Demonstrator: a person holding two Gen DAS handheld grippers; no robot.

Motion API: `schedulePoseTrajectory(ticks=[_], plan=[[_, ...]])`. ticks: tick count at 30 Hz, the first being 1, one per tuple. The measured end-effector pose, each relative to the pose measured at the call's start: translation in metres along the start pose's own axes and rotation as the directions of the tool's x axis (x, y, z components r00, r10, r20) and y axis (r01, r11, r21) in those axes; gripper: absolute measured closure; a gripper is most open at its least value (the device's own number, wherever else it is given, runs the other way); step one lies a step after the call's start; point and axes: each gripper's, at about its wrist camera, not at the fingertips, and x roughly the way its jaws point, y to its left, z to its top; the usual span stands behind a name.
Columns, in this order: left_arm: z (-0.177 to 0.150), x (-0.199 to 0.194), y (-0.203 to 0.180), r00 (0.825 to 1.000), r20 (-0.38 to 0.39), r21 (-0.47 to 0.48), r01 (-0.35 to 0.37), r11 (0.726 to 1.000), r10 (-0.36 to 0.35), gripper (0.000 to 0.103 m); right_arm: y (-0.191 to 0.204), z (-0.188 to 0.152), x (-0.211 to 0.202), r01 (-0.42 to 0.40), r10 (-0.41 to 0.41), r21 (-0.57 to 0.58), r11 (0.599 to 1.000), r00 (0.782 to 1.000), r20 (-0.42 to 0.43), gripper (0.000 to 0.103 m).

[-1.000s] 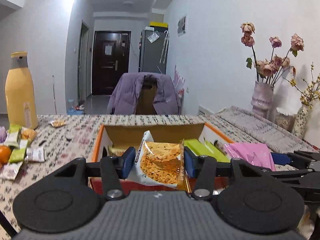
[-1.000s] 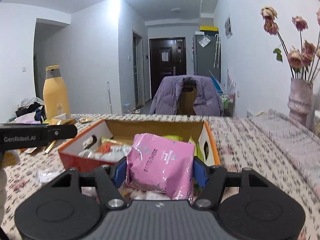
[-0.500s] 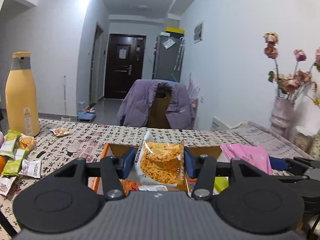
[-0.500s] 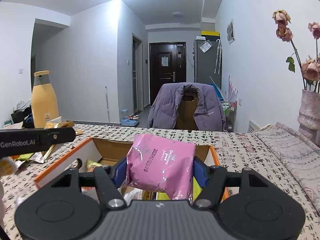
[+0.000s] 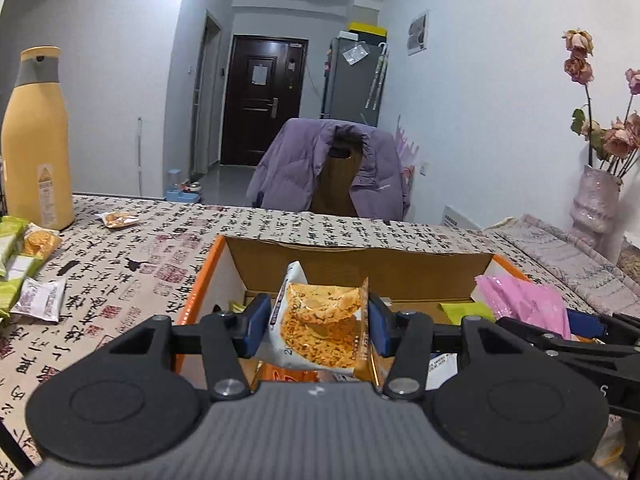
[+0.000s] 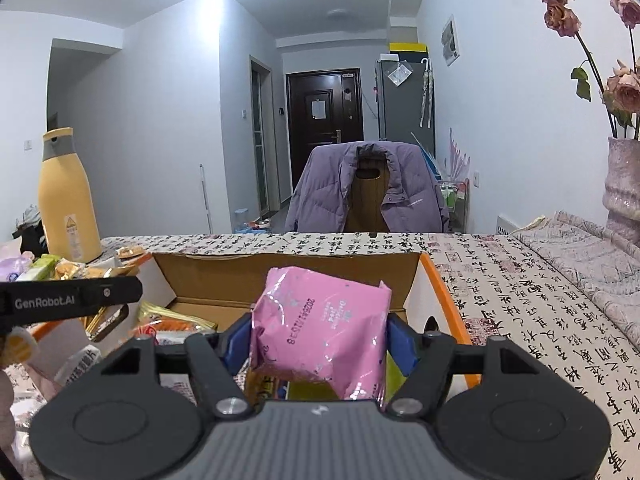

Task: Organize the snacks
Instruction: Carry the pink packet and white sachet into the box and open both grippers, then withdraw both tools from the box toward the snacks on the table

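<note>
Over the patterned tablecloth (image 5: 132, 256) and cardboard box (image 5: 360, 258), the left gripper (image 5: 318, 326) and right gripper (image 6: 320, 342) are opening around light, crinkly, slippery packets, the orange snack packet (image 5: 320, 328) and pink snack packet (image 6: 320, 332), each taken across its soft middle.

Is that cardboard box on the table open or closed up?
Open. The cardboard box has no lid over it; its brown inner wall shows, and loose snack packets lie visible inside.

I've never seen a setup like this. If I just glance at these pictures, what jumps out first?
Two bright snack packets, each between a pair of opening tongs above an open cardboard box: an orange snack packet in the left tongs, a pink packet in the right tongs. Next comes the tall yellow bottle at the table's far left, then loose snacks scattered below it.
</note>
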Motion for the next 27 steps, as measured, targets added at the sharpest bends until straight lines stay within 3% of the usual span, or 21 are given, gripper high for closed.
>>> schedulePoseTrajectory(ticks=[4,7,10,18,27], plan=[[-0.003,-0.004,0.0,1.0,0.023,0.009,0.005,1.0,-0.005,0.035,-0.003,-0.001,0.001,-0.005,0.005,0.007,1.0,1.0,-0.008,0.019],[-0.002,-0.008,0.002,0.999,0.047,-0.002,0.005,1.0,-0.005,0.018,-0.005,0.0,-0.006,-0.01,0.009,0.017,1.0,1.0,0.024,0.0],[-0.001,-0.013,0.002,0.997,0.079,-0.013,0.004,1.0,-0.003,0.002,-0.006,-0.001,-0.01,-0.003,0.002,0.02,1.0,0.999,0.048,0.0],[0.017,-0.033,-0.003,0.994,0.113,-0.041,0.019,0.999,-0.014,0.0,0.001,0.008,-0.015,0.046,-0.045,-0.021,0.999,0.998,0.044,0.0],[0.028,-0.078,-0.008,0.991,0.134,-0.02,0.03,0.999,-0.027,0.0,0.01,0.026,-0.061,0.051,-0.05,-0.041,0.998,0.998,0.029,0.0]])
